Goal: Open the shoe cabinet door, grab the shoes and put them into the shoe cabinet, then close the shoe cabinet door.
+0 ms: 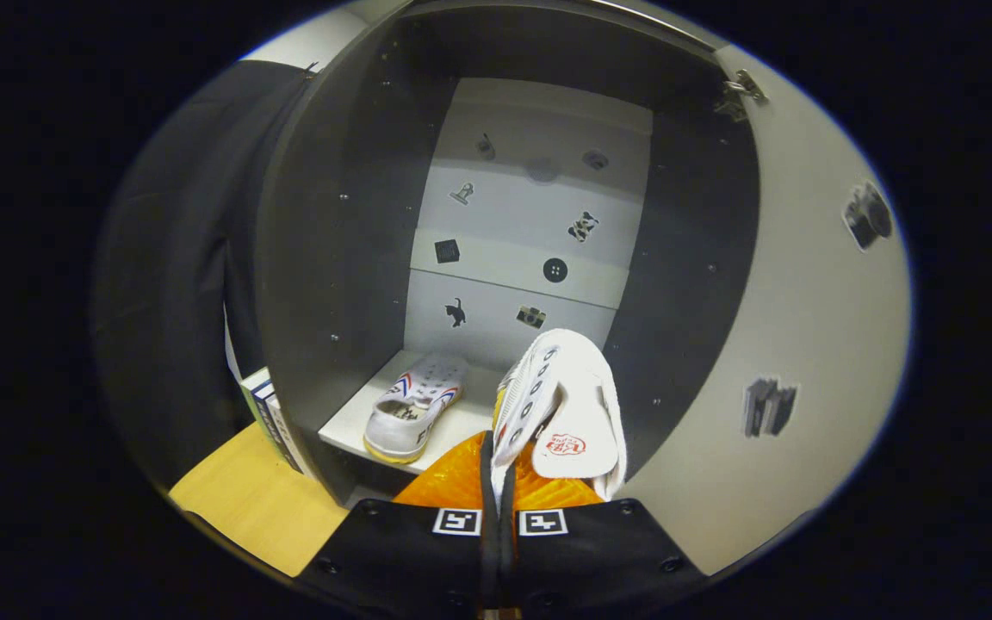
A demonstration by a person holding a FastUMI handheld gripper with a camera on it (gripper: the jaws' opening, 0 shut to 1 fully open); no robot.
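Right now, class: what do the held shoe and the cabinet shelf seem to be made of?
Held shoe, pinched in the shut tool: apparently white canvas, matte weave, with eyelets and a pale sole that looks rubbery. Cabinet shelf: probably laminated board, going by its smooth white face.

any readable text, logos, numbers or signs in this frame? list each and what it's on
No text reads clearly.
Red logo on the insole of the held shoe, pinched in the gripper: too blurred to read.
Square coded markers on the gripper's body: patterns, no words.
Stickers on the cabinet back panel (cat, camera, button): pictures, no text.
Stickers on the open door: pictures only.
Book spines beside the cabinet: too small to read.
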